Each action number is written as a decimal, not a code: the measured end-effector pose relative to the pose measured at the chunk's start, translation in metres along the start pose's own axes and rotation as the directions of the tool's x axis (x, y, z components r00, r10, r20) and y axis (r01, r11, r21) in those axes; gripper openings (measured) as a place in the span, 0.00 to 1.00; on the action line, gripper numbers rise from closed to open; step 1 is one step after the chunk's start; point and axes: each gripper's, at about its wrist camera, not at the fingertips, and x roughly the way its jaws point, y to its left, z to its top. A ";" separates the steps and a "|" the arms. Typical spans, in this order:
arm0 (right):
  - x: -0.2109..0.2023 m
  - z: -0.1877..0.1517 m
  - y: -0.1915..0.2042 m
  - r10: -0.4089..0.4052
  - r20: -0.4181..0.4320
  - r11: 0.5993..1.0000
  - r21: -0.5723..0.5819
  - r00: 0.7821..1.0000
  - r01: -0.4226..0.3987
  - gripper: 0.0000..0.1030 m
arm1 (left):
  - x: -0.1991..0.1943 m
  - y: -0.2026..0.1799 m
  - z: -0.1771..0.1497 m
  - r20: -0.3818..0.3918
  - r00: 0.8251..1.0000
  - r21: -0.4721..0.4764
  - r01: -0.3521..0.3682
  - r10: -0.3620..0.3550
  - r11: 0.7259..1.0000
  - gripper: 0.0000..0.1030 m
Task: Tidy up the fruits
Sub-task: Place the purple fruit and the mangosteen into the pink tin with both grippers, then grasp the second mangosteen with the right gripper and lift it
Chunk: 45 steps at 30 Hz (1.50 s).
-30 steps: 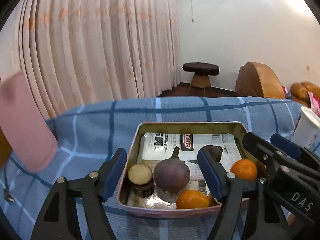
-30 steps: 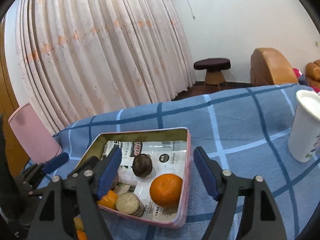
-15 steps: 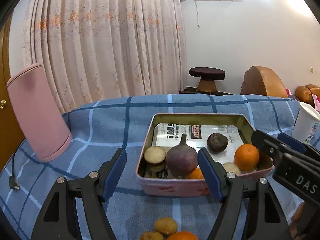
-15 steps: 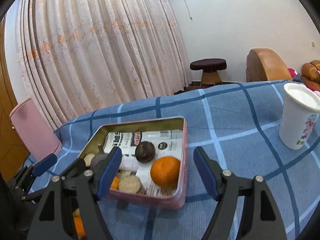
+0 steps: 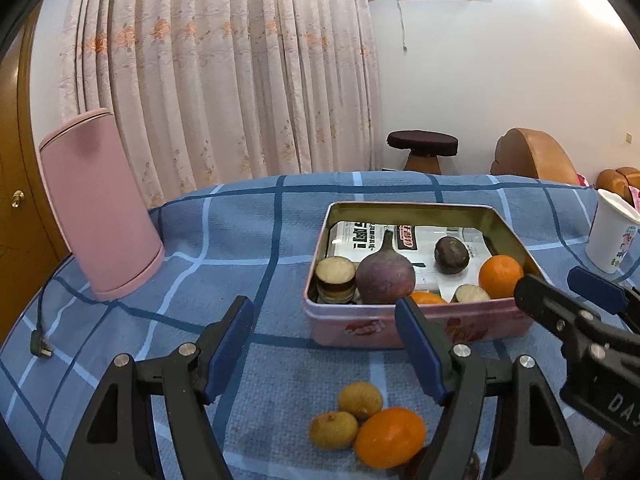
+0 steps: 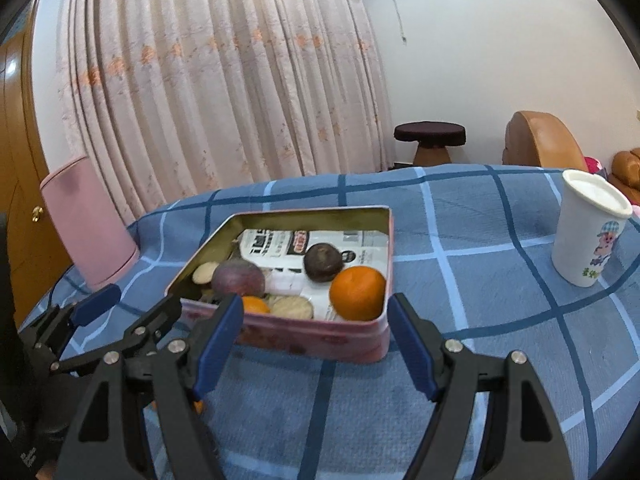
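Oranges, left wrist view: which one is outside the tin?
The orange on the blue checked cloth, touching two small yellow-brown fruits near the left gripper. The other two oranges sit inside the pink tin.

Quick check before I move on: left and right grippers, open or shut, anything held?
Left gripper: open, holding nothing; loose fruit lies on the cloth below it.
Right gripper: open, holding nothing, fingers short of the pink tin.

— How are your claws standing?
— Your left claw (image 5: 324,352) is spread wide with nothing between its blue pads (image 5: 230,350), tilted down over the near part of the tabletop (image 5: 260,240).
— And the other?
— Your right claw (image 6: 316,344) is likewise parted and empty, just right of the left one.
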 end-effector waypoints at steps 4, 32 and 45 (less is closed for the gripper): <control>-0.005 -0.007 0.007 0.021 -0.013 1.000 -0.021 1.000 -0.021 0.75 | -0.004 0.003 -0.005 -0.003 1.000 0.005 -0.014 0.014 1.000 0.72; -0.010 -0.045 0.057 0.189 -0.222 0.949 -0.209 0.956 -0.236 0.75 | -0.019 0.048 -0.028 -0.059 0.998 -0.073 -0.030 0.026 0.997 0.72; 0.020 -0.061 0.075 0.125 -0.399 0.925 -0.284 0.908 -0.252 0.58 | -0.018 0.082 -0.036 -0.105 0.994 -0.176 -0.003 -0.016 0.984 0.72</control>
